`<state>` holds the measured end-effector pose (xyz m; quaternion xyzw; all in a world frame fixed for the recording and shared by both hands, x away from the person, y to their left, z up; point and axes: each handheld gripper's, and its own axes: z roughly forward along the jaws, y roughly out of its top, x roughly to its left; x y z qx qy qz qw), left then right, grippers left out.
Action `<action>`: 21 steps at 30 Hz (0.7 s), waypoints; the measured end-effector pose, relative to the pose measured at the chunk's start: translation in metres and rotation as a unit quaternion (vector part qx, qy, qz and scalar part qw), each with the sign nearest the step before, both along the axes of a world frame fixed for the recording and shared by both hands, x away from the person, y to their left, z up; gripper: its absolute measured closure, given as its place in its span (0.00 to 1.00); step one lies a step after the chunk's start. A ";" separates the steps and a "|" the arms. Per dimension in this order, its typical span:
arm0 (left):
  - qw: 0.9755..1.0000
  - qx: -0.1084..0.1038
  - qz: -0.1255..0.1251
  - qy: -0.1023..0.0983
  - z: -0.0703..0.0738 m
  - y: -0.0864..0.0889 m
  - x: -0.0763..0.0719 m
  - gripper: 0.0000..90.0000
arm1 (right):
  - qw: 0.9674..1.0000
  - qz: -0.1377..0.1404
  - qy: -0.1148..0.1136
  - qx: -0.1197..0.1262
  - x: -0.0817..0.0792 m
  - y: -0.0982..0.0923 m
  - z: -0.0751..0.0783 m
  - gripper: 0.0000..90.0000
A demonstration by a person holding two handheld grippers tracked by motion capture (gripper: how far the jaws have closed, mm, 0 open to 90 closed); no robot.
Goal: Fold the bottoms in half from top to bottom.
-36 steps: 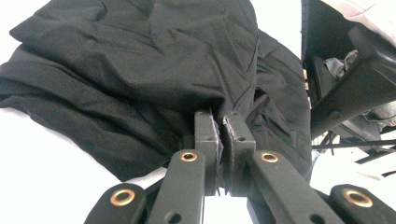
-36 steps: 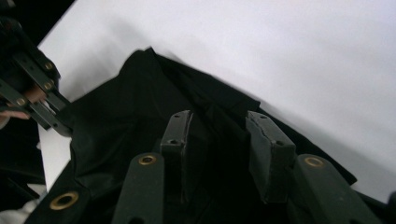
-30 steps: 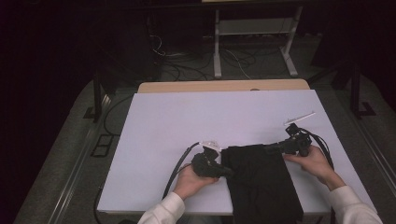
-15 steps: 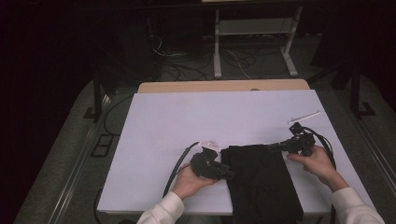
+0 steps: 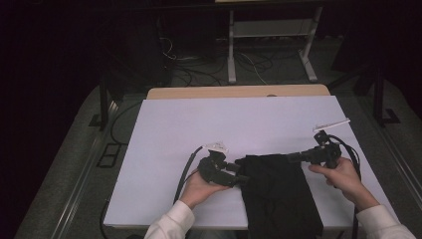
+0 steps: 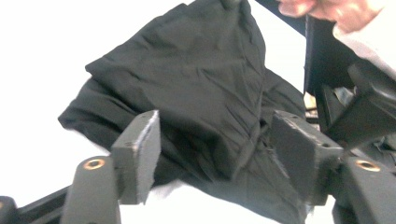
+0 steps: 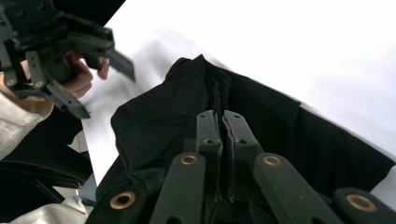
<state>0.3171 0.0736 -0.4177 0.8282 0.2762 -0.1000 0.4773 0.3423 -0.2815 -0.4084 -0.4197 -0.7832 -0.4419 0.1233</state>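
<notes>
A wrinkled black cloth is spread at the desk's 5 o'clock edge, hanging over it. Its 1 o'clock corner is pinched by the right gripper. The left gripper jaws are held wide apart at its 9 o'clock side

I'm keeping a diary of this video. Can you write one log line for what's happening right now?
left gripper: open, jaws astride black cloth edge | right gripper: shut on black cloth | cloth on white table, hanging off near edge
</notes>
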 end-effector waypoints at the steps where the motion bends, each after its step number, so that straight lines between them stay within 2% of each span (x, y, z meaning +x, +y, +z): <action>1: 1.000 -0.004 0.006 -0.002 0.001 0.000 0.001 0.31 | 1.000 0.000 0.000 0.000 -0.001 0.001 0.001 0.94; 6: 0.999 -0.012 0.031 -0.010 0.004 -0.001 0.009 0.23 | 1.000 0.001 -0.006 0.001 -0.008 0.004 0.006 0.94; 9: 0.999 -0.012 0.037 -0.021 0.005 -0.002 0.012 0.21 | 1.000 0.003 0.005 0.009 -0.011 0.004 0.007 0.94; 12: 0.998 -0.013 0.047 -0.031 0.005 -0.002 0.013 0.20 | 1.000 0.004 0.006 0.010 -0.013 0.006 0.007 0.94; 21: 0.997 -0.004 0.067 -0.034 0.003 0.001 0.021 0.16 | 1.000 0.011 0.006 0.018 -0.021 0.002 0.010 0.94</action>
